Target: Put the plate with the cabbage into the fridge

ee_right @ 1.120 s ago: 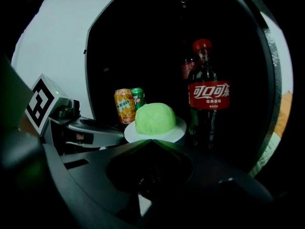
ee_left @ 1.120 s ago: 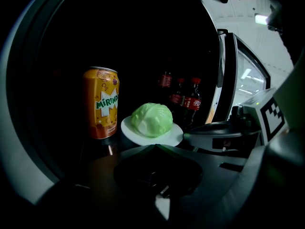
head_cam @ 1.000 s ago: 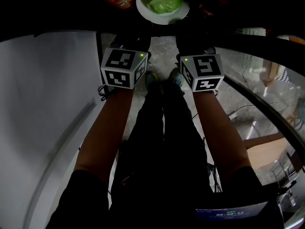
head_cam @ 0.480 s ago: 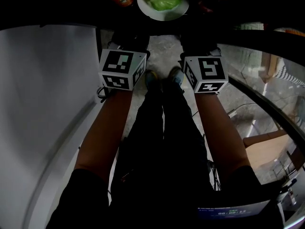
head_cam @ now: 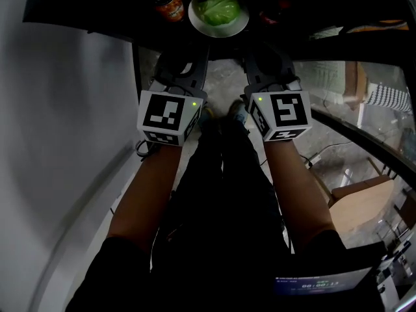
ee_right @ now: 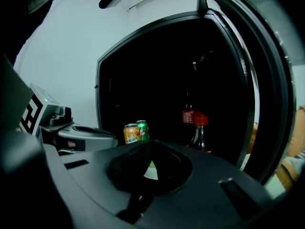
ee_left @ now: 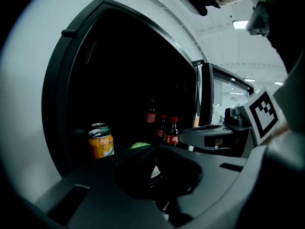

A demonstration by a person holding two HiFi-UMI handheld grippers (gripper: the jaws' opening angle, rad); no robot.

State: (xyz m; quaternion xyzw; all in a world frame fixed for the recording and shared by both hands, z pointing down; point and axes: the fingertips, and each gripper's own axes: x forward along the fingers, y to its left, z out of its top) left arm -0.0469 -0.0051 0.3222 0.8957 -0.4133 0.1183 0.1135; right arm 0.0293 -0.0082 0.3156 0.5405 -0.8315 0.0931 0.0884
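Note:
The white plate [head_cam: 219, 30] with the green cabbage [head_cam: 218, 6] is inside the dark fridge, at the top of the head view. My left gripper [head_cam: 197, 41] reaches its near left rim and my right gripper [head_cam: 249, 41] its near right rim. In the left gripper view a sliver of plate [ee_left: 153, 171] shows in the gap of the left gripper [ee_left: 151, 174], with the cabbage [ee_left: 138, 146] just beyond. In the right gripper view a sliver of plate [ee_right: 151, 171] sits between the closed-in jaws of the right gripper [ee_right: 147, 174]. Both look shut on the rim.
An orange can [head_cam: 168, 2] stands left of the plate, with a green can [ee_left: 99, 126] behind it. Cola bottles [ee_left: 170, 130] stand at the fridge's back right, and a bottle [ee_right: 200, 130] is near the right gripper. A white wall [head_cam: 58, 148] is left, the open glass door [head_cam: 354, 142] right.
Both grippers and the plate have gone further in past the fridge's front edge. The plate looks smaller and the orange can is now fully in view.

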